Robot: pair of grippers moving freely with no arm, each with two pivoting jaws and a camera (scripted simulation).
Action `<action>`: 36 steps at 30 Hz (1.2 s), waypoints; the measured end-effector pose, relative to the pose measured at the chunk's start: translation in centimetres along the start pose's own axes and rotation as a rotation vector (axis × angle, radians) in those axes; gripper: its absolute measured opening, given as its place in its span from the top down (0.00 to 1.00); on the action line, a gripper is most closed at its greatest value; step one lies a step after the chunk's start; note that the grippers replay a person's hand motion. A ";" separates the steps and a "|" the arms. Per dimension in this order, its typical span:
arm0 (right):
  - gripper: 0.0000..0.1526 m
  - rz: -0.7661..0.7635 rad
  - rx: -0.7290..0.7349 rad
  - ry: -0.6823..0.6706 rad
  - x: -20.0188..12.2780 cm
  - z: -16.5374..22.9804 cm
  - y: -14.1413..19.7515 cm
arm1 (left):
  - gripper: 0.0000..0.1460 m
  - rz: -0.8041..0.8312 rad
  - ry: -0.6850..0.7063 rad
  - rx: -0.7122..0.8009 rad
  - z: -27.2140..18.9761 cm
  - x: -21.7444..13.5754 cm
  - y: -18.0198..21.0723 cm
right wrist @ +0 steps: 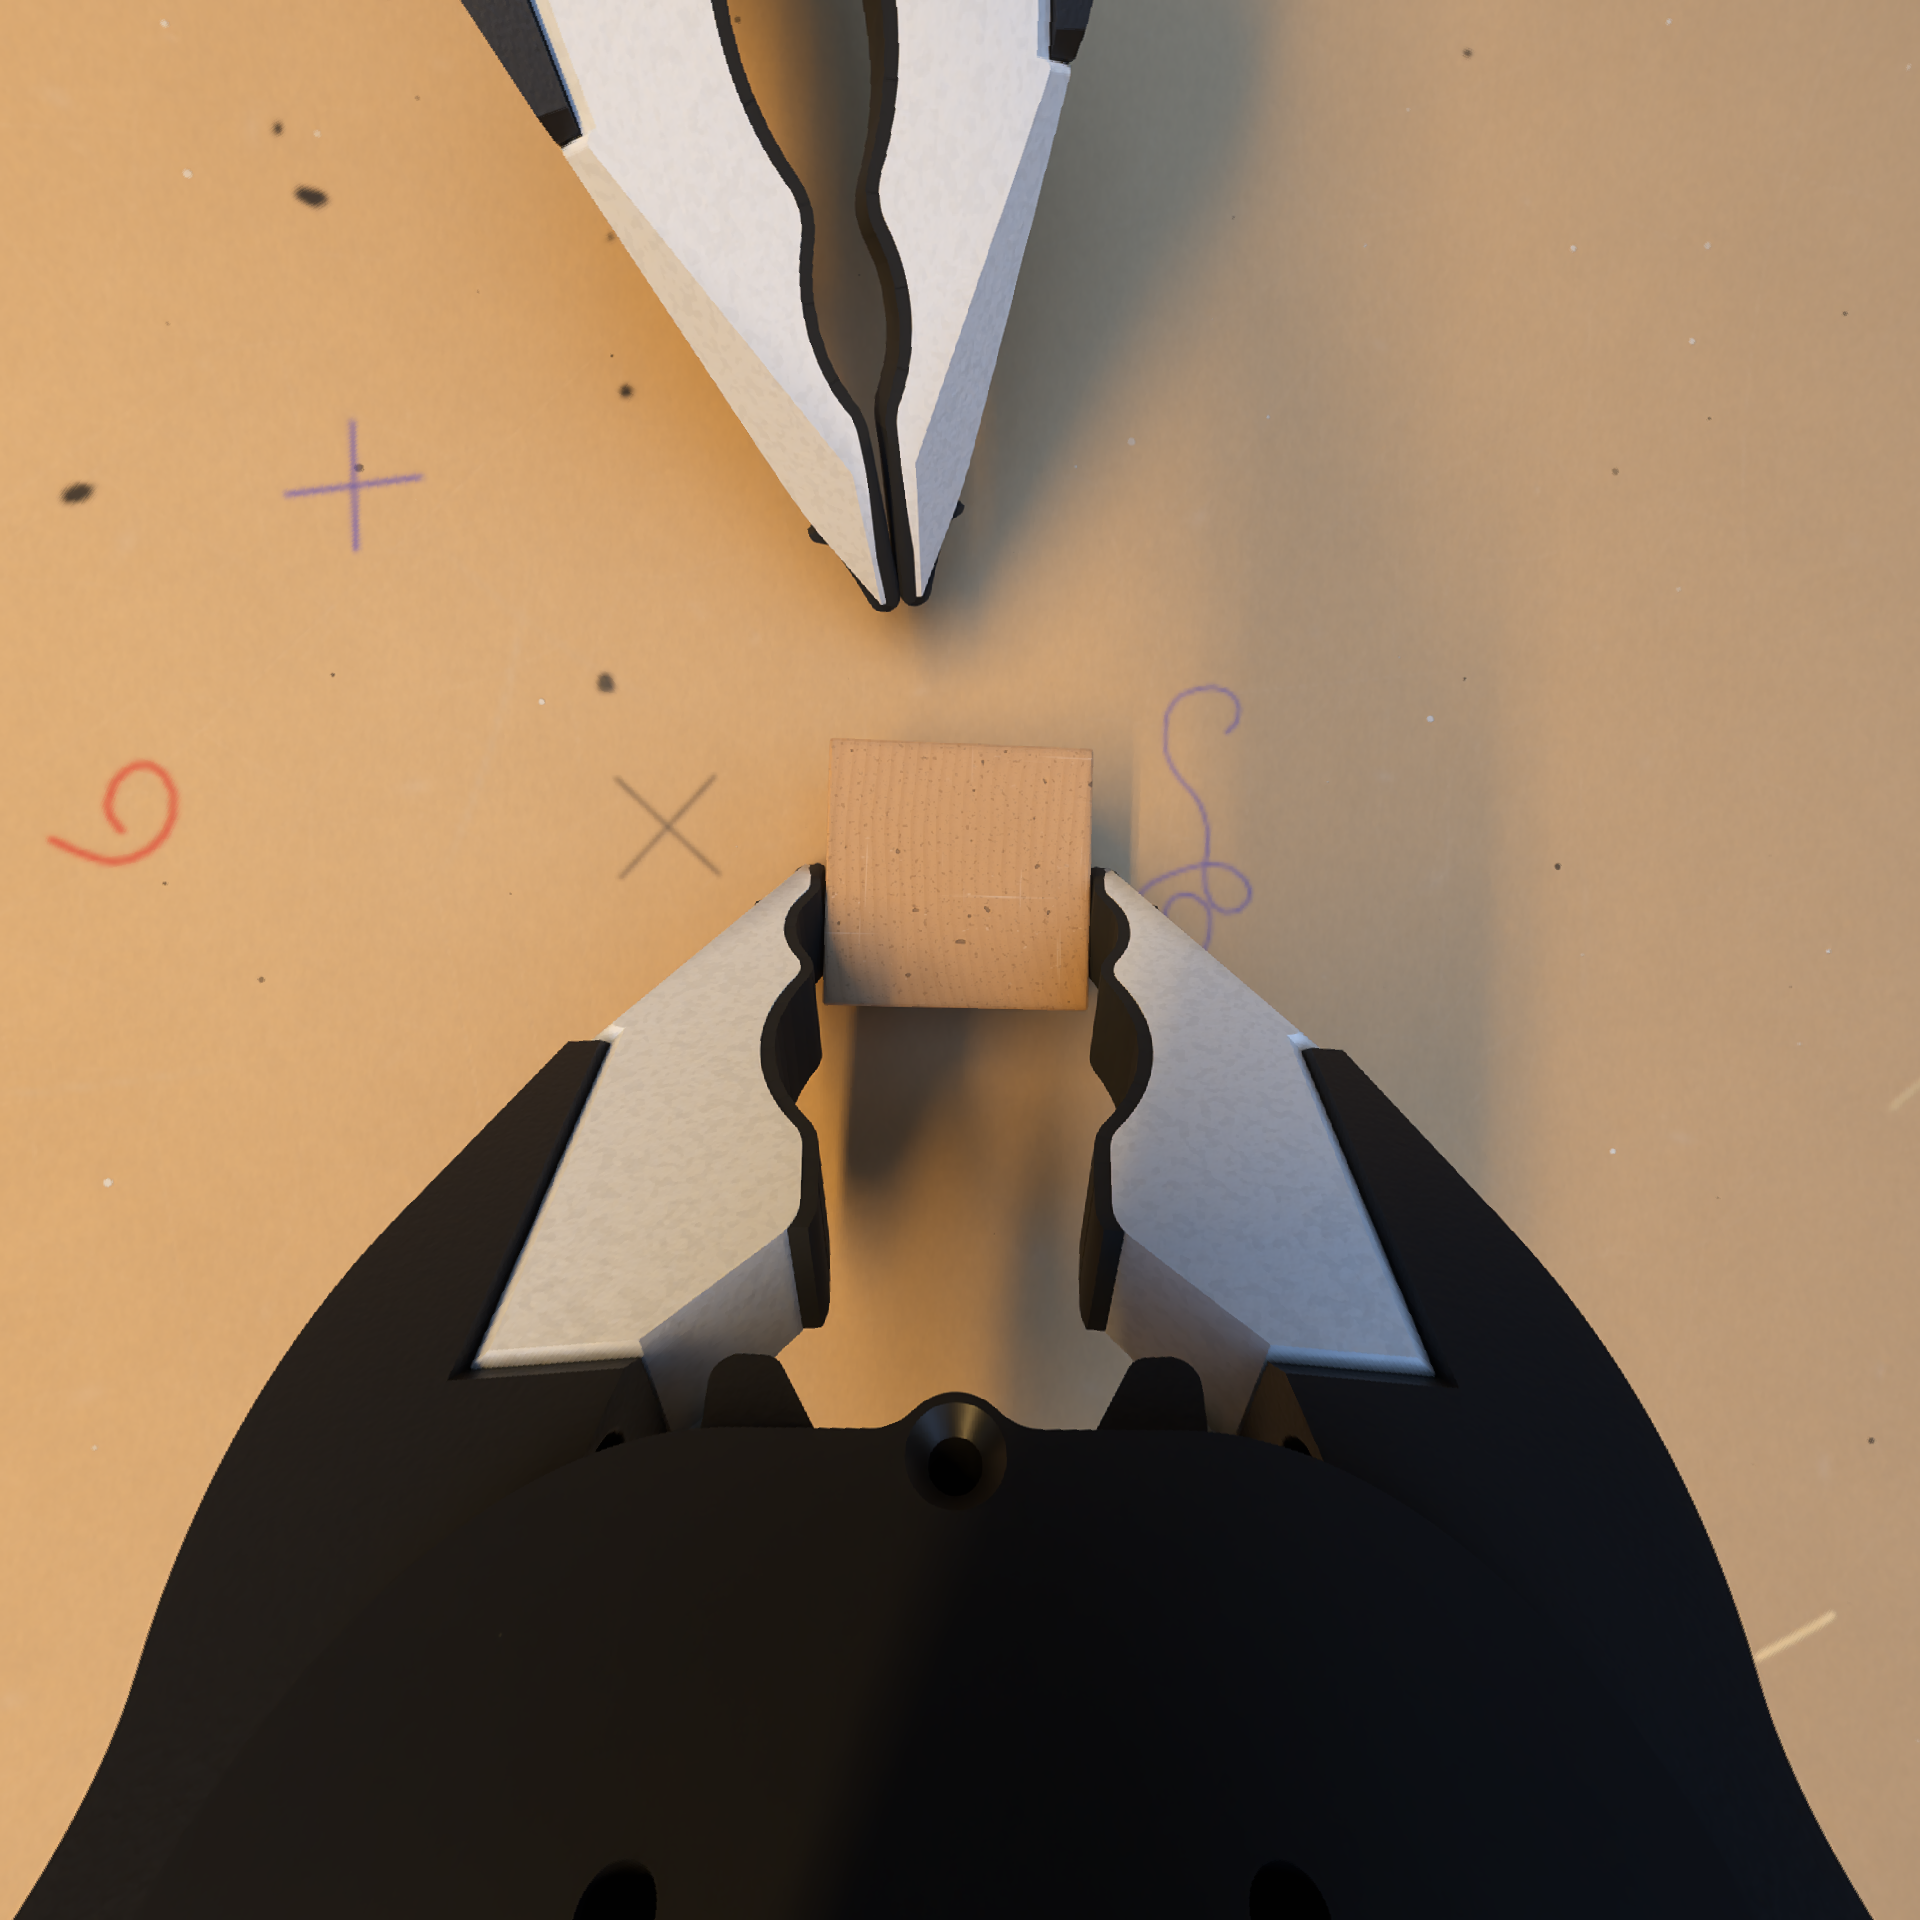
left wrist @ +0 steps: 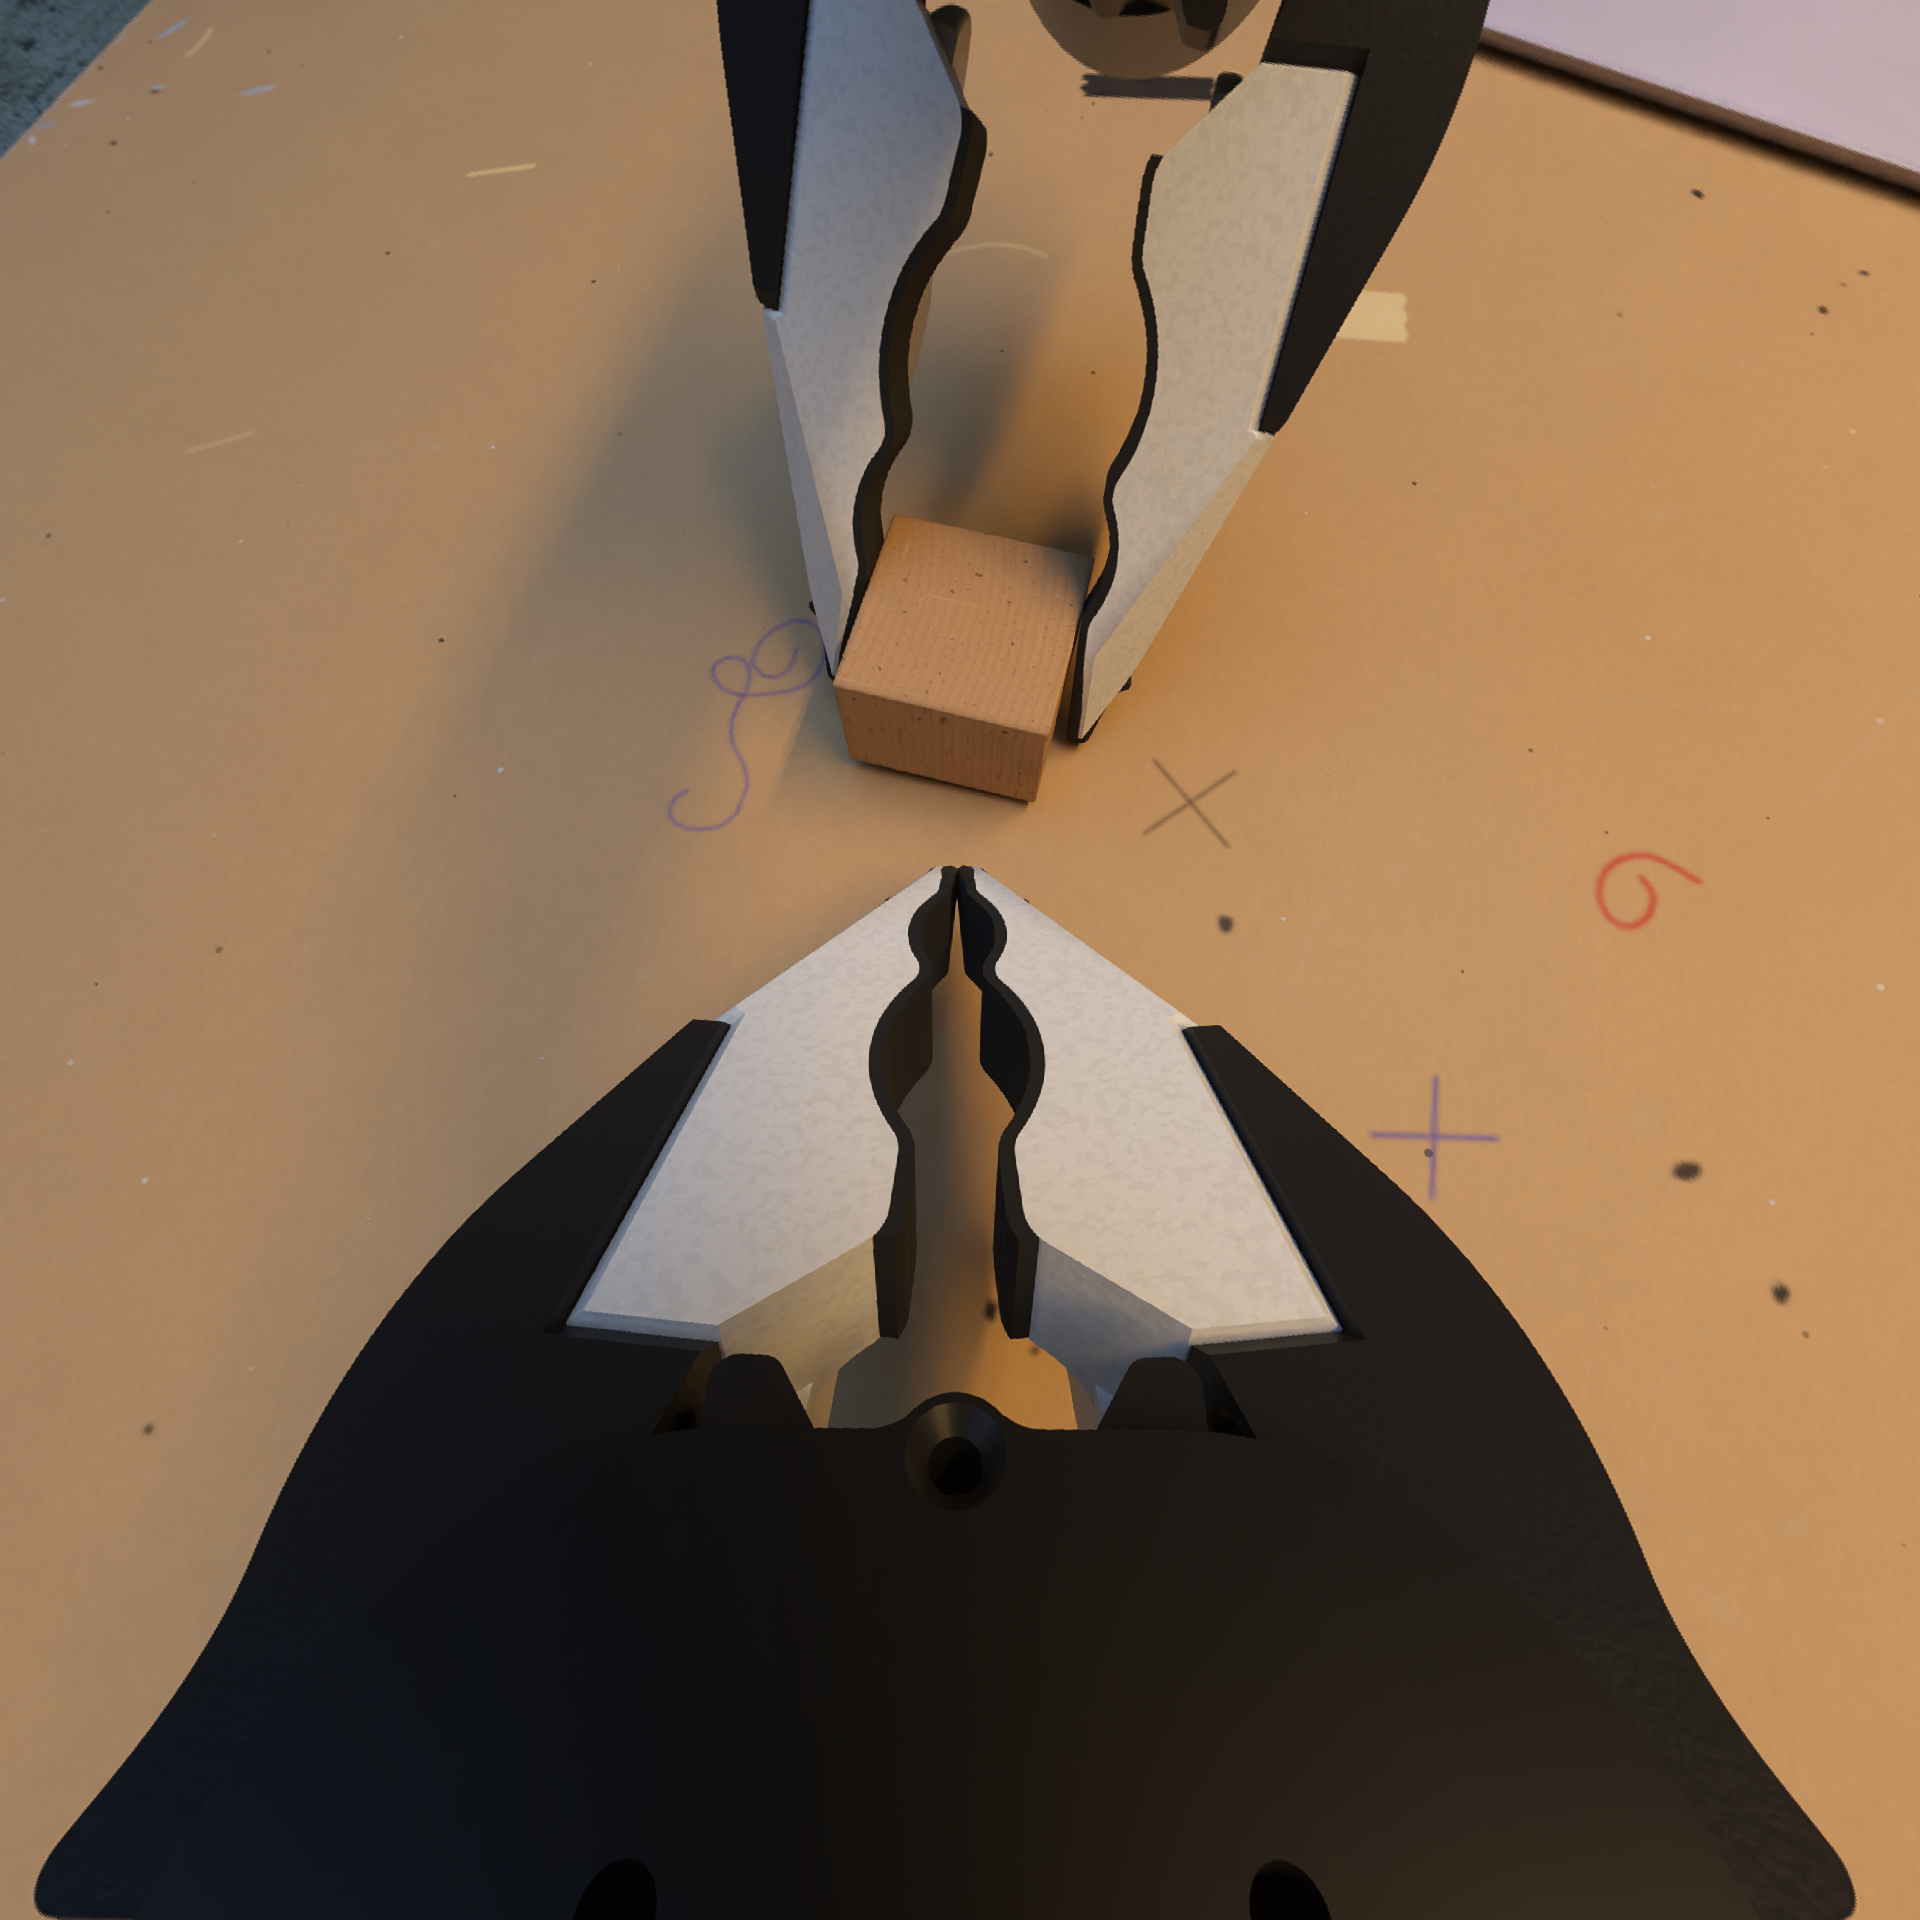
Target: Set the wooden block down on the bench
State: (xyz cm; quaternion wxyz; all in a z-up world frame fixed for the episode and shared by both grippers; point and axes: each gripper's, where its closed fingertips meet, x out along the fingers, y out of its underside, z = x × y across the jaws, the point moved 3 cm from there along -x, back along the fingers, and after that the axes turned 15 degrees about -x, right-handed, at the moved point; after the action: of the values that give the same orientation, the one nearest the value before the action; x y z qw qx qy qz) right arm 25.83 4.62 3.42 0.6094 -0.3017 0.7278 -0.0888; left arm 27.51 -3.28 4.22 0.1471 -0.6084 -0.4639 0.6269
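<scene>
The wooden block, a small light-brown cube, sits between the fingertips of my right gripper, which comes down from the top of the left wrist view. In the right wrist view the block is pinched on both sides by my right gripper. Its base looks level with the tan bench, and no gap shows under it. My left gripper is shut and empty, its tips a short way in front of the block. It also shows in the right wrist view, beyond the block.
Pen marks lie on the bench around the block: a purple squiggle, a dark cross, a red spiral and a purple plus. A pale sheet lies along the far right edge. A tape strip sits behind the right gripper.
</scene>
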 end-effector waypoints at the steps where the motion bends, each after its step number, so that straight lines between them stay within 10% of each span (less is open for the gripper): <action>1: 0.67 0.000 -0.003 0.001 0.0 0.0 0.0 | 1.00 -0.002 0.001 0.003 0.0 0.0 0.0; 36: 0.67 -0.025 -0.010 -0.009 0.1 0.0 0.1 | 1.00 0.138 -0.088 0.097 -0.3 0.1 -0.2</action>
State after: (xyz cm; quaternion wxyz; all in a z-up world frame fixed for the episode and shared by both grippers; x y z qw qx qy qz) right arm 25.75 4.64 3.34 0.6100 -0.3141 0.7217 -0.0917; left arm 27.67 -3.01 4.40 0.1121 -0.6030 -0.3959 0.6835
